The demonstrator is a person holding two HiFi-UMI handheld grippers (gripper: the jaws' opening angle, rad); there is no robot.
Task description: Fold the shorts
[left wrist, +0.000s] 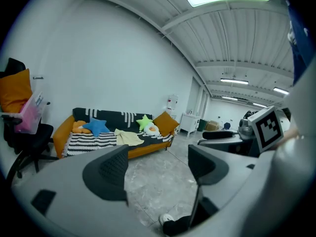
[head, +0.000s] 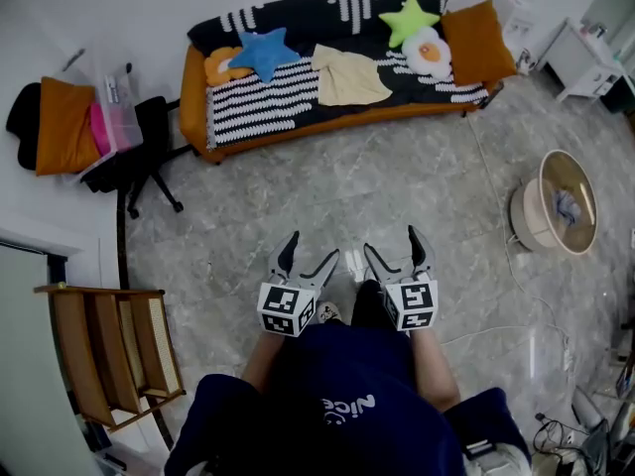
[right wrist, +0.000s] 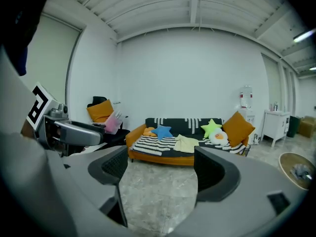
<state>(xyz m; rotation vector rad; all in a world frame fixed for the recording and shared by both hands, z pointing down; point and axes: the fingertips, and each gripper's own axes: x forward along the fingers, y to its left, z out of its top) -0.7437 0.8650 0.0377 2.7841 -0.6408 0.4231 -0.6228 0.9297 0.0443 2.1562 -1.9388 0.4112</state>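
Observation:
The pale yellow shorts [head: 349, 77] lie spread on the seat of an orange sofa [head: 298, 122] across the room, between a blue star cushion [head: 264, 52] and a fried-egg cushion [head: 429, 53]. Both gripper views show the shorts [left wrist: 127, 138] [right wrist: 186, 143] far off on that sofa. My left gripper [head: 310, 251] and right gripper [head: 392, 244] are held side by side in front of my body, over the grey marble floor, well short of the sofa. Each one [left wrist: 158, 164] [right wrist: 158, 169] stands open, with nothing between the jaws.
A black office chair [head: 139, 147] piled with an orange cushion and a pink box stands at the left. A wooden rack [head: 109, 350] is near my left side. A round basket [head: 558, 204] sits on the floor at the right, with cables trailing past it. White furniture [head: 585, 58] is at the far right.

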